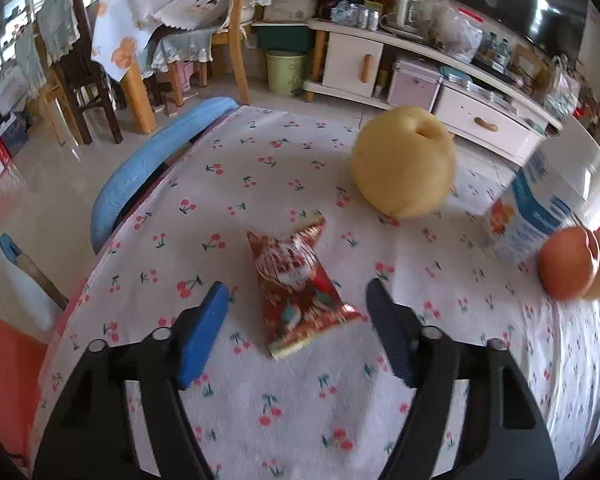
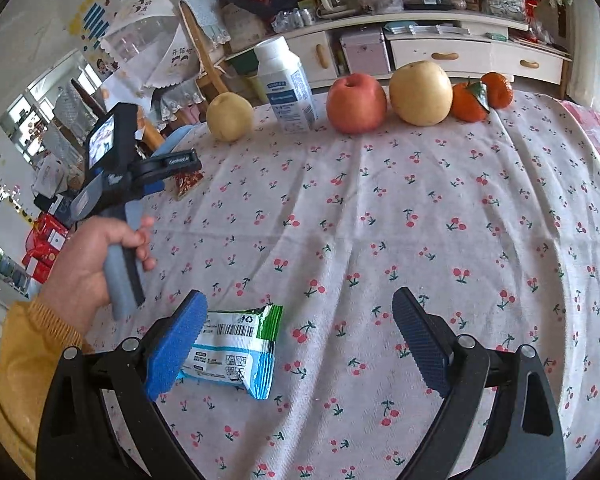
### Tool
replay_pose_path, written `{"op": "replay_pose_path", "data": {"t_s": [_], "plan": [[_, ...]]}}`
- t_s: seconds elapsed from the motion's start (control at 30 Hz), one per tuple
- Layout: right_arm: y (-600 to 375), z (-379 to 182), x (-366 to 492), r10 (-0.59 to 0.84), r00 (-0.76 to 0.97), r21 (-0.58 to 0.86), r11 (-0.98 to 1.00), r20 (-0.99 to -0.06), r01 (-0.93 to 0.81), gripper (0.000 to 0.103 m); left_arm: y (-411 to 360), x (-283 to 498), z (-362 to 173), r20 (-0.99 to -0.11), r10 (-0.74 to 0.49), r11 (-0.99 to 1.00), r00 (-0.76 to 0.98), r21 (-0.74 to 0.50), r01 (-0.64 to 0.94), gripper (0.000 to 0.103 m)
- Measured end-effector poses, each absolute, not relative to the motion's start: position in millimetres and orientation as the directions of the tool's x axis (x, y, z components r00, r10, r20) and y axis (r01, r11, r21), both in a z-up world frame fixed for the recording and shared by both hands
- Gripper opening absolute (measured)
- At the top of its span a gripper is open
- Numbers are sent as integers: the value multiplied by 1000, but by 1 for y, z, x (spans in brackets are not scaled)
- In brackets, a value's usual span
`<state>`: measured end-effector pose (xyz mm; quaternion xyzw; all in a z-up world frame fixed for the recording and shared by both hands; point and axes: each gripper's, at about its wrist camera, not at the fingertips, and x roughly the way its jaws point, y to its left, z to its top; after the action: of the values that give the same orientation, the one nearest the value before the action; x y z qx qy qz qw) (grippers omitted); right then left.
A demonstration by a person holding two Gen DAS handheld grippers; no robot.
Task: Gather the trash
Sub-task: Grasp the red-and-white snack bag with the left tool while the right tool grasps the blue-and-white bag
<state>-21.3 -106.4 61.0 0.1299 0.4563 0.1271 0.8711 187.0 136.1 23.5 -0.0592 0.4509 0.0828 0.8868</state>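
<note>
On the cherry-print surface [image 1: 300,420], the red snack wrapper [image 1: 300,292] lies flat, dead ahead of the left hand-held gripper [image 1: 298,296] and already between its two fingers, jaws wide, nothing held, neither pad touching foil as far as I can tell. Wrapper's long axis runs roughly along the approach direction, tilted a little: wide sealed end toward the gripper, torn notched end pointing away toward the yellow pear [image 1: 404,160]. So the jaws close across the short axis, which looks like the right orientation; judgement: a straight drop and close should do, no wrist rotation needed. Right hand-held gripper [image 2: 300,320] also wide and empty; the blue-green wrapper [image 2: 236,352] sits just ahead and offset to its left, its near-left corner hidden behind the left pad [image 2: 176,344], contact not resolvable. Its long axis runs mostly crosswise to the fingers, torn green end up-right. My call: the right side needs a shift leftward to centre before closing. Each wrapper is nearest its own gripper. Fruit row and milk bottle [image 2: 286,84] stand well apart at the far edge.
</note>
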Motion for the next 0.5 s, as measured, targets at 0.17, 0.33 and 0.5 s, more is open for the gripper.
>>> {"op": "replay_pose_path", "data": {"t_s": [0.17,0.33,0.5], "plan": [[-102,57,-18,333,526,325,939,-783,-111,93,143,197,17,-817,86,979,571,-38,-201,59],[-97,49,-17,326,489,307,944,-809,-121,93,141,197,16,-816,53,983,576,-57,-172,46],[-86,42,-17,335,458,293,942,-823,-162,93,134,188,14,-820,30,990,572,-55,-131,42]]}}
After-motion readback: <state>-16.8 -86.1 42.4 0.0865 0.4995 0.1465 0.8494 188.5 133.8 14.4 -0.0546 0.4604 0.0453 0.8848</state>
